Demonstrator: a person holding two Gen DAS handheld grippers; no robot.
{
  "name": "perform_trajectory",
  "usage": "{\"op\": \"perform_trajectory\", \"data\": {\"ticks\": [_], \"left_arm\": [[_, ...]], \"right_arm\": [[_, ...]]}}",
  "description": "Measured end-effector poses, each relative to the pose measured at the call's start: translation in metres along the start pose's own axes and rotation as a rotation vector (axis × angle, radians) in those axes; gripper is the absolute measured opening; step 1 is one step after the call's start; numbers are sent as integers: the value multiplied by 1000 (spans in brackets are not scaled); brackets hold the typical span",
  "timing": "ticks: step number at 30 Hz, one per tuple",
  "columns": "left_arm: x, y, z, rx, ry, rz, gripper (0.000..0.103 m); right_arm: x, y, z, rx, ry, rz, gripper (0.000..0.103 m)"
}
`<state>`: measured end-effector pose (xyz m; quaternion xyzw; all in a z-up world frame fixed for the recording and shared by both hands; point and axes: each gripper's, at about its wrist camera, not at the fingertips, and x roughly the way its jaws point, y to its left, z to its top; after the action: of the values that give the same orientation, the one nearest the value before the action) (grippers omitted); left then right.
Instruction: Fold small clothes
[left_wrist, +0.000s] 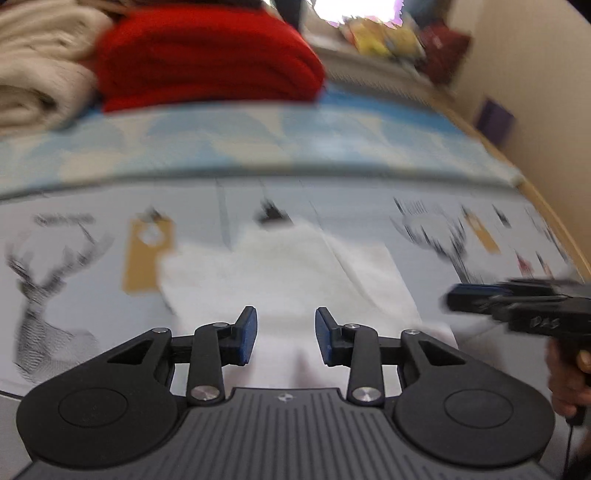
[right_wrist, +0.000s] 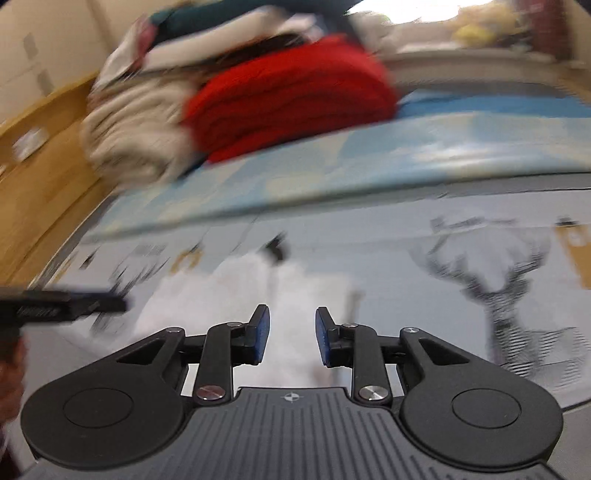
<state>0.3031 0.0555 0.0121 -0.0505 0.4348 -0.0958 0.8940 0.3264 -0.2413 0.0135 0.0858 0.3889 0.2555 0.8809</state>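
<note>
Nearest, left gripper (left_wrist: 285, 338) and right gripper (right_wrist: 291, 336): jaws partly parted, nothing between the pads. Just beyond and below both lies the white garment (left_wrist: 295, 269), flat on the deer-print sheet (left_wrist: 55, 266). Farther back, red folded cloth (left_wrist: 207, 55) beside cream knit (left_wrist: 37, 74).

The left gripper (left_wrist: 286, 336) and right gripper (right_wrist: 291, 334) look alike: black linkage arms with silver screws, and fingers (left_wrist: 246, 334) faced with blue pads. Each has a ribbed grey body bearing a small crosshair mark. A thin black cable (left_wrist: 569, 448) hangs beside the hand (left_wrist: 567, 376).
</note>
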Motion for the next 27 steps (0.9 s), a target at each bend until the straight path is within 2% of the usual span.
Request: {"op": "perform_trajectory", "data": {"ticks": [1,2,3,4,5,6,9,11,13,14,16,18,19,20,22,24,27], "left_arm": [[13,-3,-6,5,84,-22,40],[27,-3,-13,8,168,-28,41],[43,-5,-25,23,262,-6,40],[50,-6,-31,51,285,12,40],[51,-12,-34,93,269,25,42],[48,-18,-31,116,266,35,43],[30,-24,-24,108,224,6,44],[23,-24,-22,99,206,-18,44],[32,-23,-29,113,252,2,44],[40,-24,-36,137,299,32,44],[50,-33,-52,222,350,76,45],[46,-47,-58,303,324,112,50],[42,-51,-59,303,307,121,57],[35,-54,-58,283,281,120,69],[16,-58,-52,255,220,124,81],[-7,-63,-46,250,145,164,84],[-48,-68,-34,191,57,181,89]], "right_arm": [[8,2,-5,-19,67,32,36],[18,5,-10,-49,138,26,37],[30,7,-19,-100,217,-28,37],[42,8,-30,-157,287,-110,37],[52,4,-39,-186,341,-171,46],[55,-2,-43,-172,356,-187,48],[49,-17,-32,-58,327,-174,48],[43,-15,-28,-83,291,-164,47],[43,-16,-30,-102,312,-157,47],[46,-19,-34,-102,351,-162,47],[50,-21,-45,-122,421,-195,47],[50,-14,-45,-195,426,-232,46],[47,-12,-45,-205,425,-246,46],[42,-12,-43,-201,414,-254,46],[25,-6,-38,-190,359,-253,46],[4,0,-27,-196,281,-248,50],[-31,12,-8,-183,146,-290,65]]}}
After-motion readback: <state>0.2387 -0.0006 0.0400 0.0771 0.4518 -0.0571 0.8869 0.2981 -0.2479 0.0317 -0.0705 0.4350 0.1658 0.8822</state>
